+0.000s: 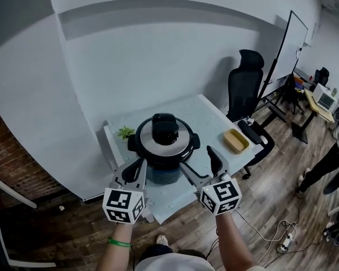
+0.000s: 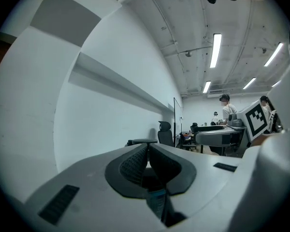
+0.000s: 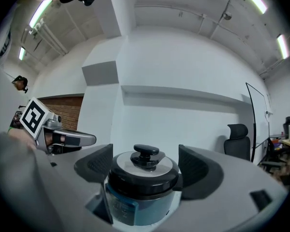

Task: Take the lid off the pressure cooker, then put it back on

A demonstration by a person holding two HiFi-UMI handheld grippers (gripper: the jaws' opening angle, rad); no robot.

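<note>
With the lid (image 1: pixel 164 135) seated on the pressure cooker (image 1: pixel 164 151) on the table (image 1: pixel 214 114), our right gripper (image 1: pixel 198 160) gaping empty and our left gripper (image 2: pixel 147 149) pinched shut on nothing, we risk, seemingly, 1 jaw skidding off the knob (image 3: pixel 146 152)

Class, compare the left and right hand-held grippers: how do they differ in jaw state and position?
The left hand-held gripper has its jaws together; the right hand-held gripper has them wide apart, framing the pressure cooker with its lid on. The left is at the cooker's front left, the right at its front right. Both hold nothing, stop short of the cooker and carry a marker cube.
</note>
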